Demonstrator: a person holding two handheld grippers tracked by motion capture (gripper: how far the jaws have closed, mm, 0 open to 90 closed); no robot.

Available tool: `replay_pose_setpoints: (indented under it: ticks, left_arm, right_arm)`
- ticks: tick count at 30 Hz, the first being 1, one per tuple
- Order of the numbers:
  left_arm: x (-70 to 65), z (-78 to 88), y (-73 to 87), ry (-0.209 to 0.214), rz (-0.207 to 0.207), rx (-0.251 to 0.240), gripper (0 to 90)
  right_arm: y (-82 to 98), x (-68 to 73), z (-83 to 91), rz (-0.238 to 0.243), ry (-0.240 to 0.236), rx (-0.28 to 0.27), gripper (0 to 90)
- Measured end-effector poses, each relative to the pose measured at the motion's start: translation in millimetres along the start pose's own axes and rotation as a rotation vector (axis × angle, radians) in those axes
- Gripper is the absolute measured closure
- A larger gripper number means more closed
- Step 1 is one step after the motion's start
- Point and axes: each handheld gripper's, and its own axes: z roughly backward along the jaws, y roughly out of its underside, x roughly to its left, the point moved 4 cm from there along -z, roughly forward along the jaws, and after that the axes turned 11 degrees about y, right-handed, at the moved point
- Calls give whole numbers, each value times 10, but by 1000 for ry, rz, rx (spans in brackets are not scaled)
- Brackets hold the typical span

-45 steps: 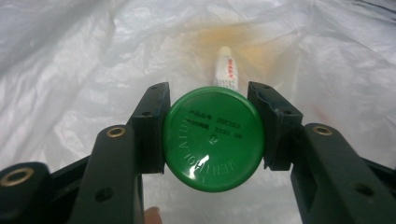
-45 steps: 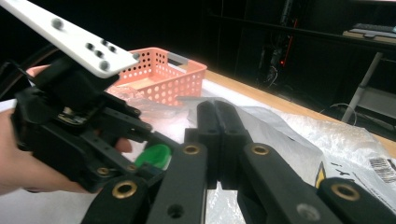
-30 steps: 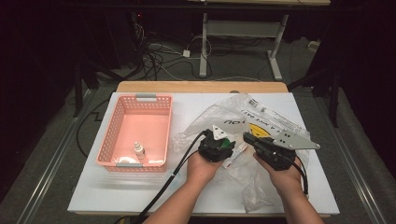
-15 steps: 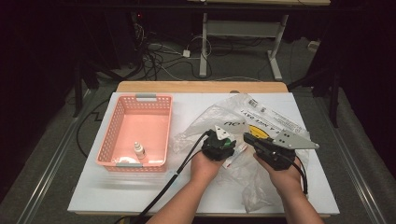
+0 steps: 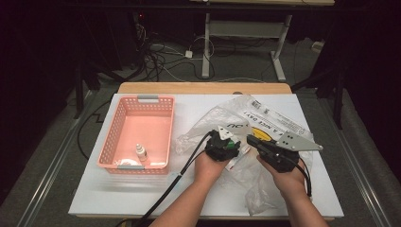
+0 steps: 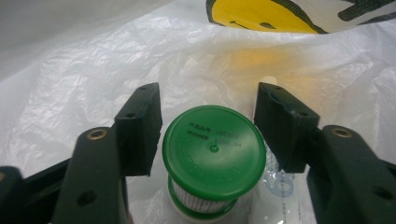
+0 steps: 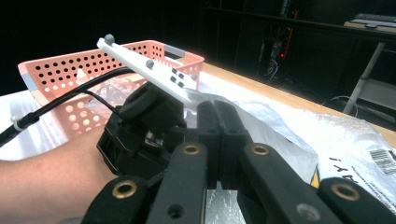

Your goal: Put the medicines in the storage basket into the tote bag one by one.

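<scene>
Left gripper (image 6: 208,121) opening wide around green-capped bottle (image 6: 214,161) inside plastic bag (image 5: 265,120), not squeezing. Right gripper (image 7: 218,140) pinching bag, keeping mouth open.

Left gripper (image 6: 208,126): jaws have just been opening; they now stand either side of the green-capped, ribbed white plastic bottle (image 6: 214,158), apparently clear of its cap, though the left pad sits very close. Hand position in the high view: shifted only slightly against the bag.
</scene>
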Motion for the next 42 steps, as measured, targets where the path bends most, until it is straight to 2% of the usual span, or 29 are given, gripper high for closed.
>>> replay_pose_setpoints:
  ticks: [5,11,14,17,23,29,36,40,42]
  left_arm:
    - [-20,50,10,30,-5,32,352]
    - [-55,184,4,48,4,8,273]
    - [-75,252,27,55,-9,10,237]
    - [-93,308,69,84,8,9,195]
    - [-145,398,159,123,5,3,140]
    - [-200,486,251,146,5,8,0]
    - [-308,637,359,182,-47,38,0]
    - [-343,754,387,202,-47,33,0]
    - [-359,811,404,201,-60,37,0]
  right_arm:
    - [-4,-12,9,-3,-1,-3,900]
    - [-9,-19,21,-1,6,-5,900]
    - [-11,-22,32,0,6,-6,900]
    - [-14,-24,40,2,6,-7,900]
    - [-19,-28,43,6,9,-10,900]
    - [-18,-23,52,3,7,-9,900]
    - [-20,-6,56,7,8,-8,900]
    - [-18,2,56,13,8,-6,900]
    - [-18,6,58,12,8,-5,900]
